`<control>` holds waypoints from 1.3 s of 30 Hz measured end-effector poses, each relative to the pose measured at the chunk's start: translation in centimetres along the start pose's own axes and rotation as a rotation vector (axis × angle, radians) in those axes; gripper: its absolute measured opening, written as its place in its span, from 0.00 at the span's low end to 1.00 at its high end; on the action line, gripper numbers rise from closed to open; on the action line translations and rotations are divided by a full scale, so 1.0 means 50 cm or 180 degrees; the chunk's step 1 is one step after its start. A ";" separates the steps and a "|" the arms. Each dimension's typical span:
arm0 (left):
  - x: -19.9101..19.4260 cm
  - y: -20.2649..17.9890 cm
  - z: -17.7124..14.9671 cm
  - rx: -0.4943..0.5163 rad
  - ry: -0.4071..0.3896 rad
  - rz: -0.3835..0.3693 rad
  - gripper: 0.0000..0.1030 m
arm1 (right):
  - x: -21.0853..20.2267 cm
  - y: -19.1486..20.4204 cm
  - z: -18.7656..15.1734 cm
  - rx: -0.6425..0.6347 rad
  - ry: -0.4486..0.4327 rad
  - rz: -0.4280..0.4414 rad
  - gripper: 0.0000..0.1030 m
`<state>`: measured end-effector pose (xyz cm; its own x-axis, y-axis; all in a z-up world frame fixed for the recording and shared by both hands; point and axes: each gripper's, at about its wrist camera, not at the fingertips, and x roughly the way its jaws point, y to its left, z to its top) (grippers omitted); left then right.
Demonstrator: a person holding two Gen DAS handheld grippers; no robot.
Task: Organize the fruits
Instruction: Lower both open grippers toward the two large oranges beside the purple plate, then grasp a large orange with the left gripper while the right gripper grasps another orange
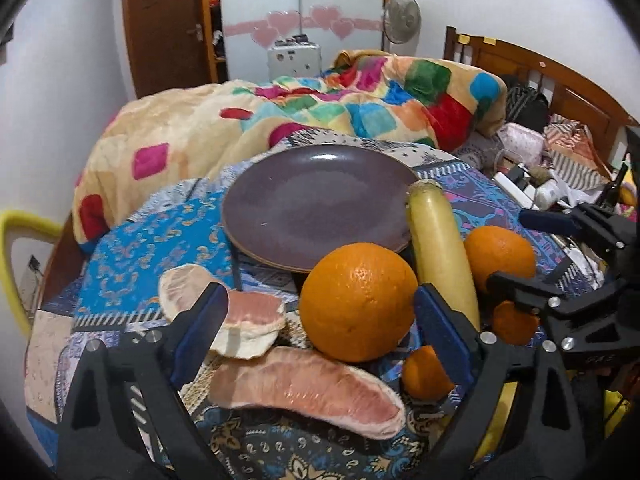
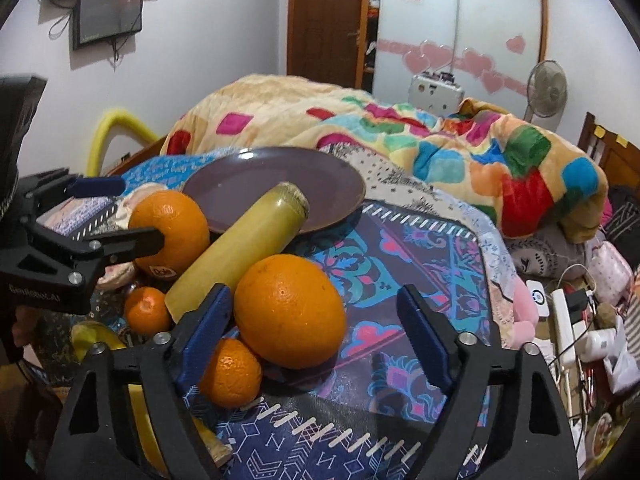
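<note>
Left gripper (image 1: 320, 332): your jaws are wide open with nothing in them. The big orange (image 1: 357, 302) sits right between the blue pads, a bit toward the right one, not clamped.

Right gripper (image 2: 314, 334): also spread wide and holding nothing. The second big orange (image 2: 289, 311) is in the gap but hugging the left pad, loads of room on the other side.

Key relation: each orange is dead ahead of its own gripper, and the purple plate (image 1: 280, 204) lies straight beyond both. I'd guess you just close and carry forward.

Sugarcane piece (image 1: 438, 252): its long axis runs from between the two oranges up to the plate, far end leaning on the rim. It looks likely to roll if you bump it.

Other fruit: pomelo segments (image 1: 308, 394) lie left of your left gripper; small tangerines (image 2: 230, 374) sit near the right gripper's left pad.

Which hand is nearer: about even, I reckon; the left orange looks better centred.

Surface: a soft patterned bedsheet (image 2: 400, 240), so things may wobble.

Room: bedroom, colourful blanket (image 1: 360, 108) heaped behind the plate.
</note>
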<state>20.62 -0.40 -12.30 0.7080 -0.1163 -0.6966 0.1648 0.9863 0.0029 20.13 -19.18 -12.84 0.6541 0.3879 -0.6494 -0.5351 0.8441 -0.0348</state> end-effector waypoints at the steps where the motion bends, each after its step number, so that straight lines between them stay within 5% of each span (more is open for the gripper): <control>1: 0.003 -0.002 0.003 0.0014 0.0015 -0.0018 0.92 | 0.002 0.001 0.001 -0.0021 0.0024 0.0029 0.72; 8: 0.015 -0.022 0.012 0.0117 0.0109 -0.0174 0.83 | 0.017 0.005 0.004 -0.0084 0.0164 0.0135 0.62; 16: 0.022 -0.033 0.014 0.0142 0.0169 -0.0340 0.61 | 0.018 0.007 0.004 -0.0057 0.0174 0.0200 0.55; 28: 0.014 -0.039 0.016 0.0135 0.0107 -0.0226 0.58 | 0.003 -0.012 0.004 0.0053 0.0182 0.0177 0.54; 39: -0.035 -0.012 0.045 0.0052 -0.0102 -0.0189 0.58 | -0.040 -0.021 0.041 0.0072 -0.0084 0.0101 0.54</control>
<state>20.82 -1.05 -9.47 0.7183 -0.1786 -0.6724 0.2183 0.9755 -0.0259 20.47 -20.10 -9.96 0.6510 0.4240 -0.6296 -0.5438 0.8392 0.0029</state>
